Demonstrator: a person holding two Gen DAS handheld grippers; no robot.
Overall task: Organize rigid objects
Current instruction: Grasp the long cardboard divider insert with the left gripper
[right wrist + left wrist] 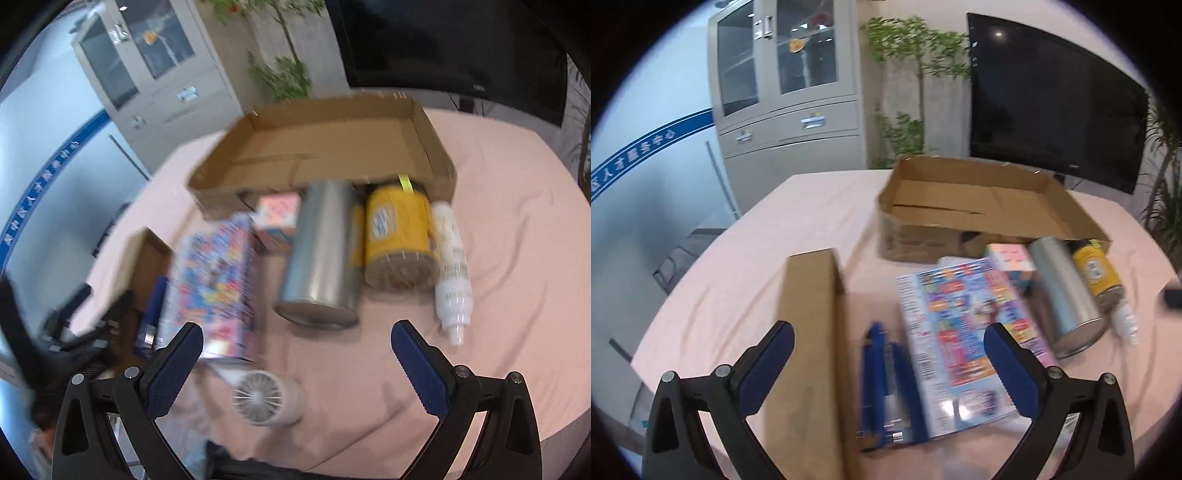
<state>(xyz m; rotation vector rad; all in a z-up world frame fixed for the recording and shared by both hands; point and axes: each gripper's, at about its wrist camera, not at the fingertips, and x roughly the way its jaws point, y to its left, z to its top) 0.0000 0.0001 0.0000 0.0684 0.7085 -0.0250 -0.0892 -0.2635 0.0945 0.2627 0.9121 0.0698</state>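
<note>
From the left wrist, the left gripper [889,345] hangs released, jaws wide and grasping nothing, above a long cardboard box [809,354], a blue item [882,376] and a colourful flat box [964,332] on the pink-covered bench [783,236], with an open cardboard tray [967,206] beyond. From the right wrist, the right gripper [297,345] is likewise released and bare over the bench, a small white fan [264,398] lying between its jaws; ahead lie a silver can [321,254], a yellow jar [399,236] and a white bottle [450,266], all just before the tray.
</note>
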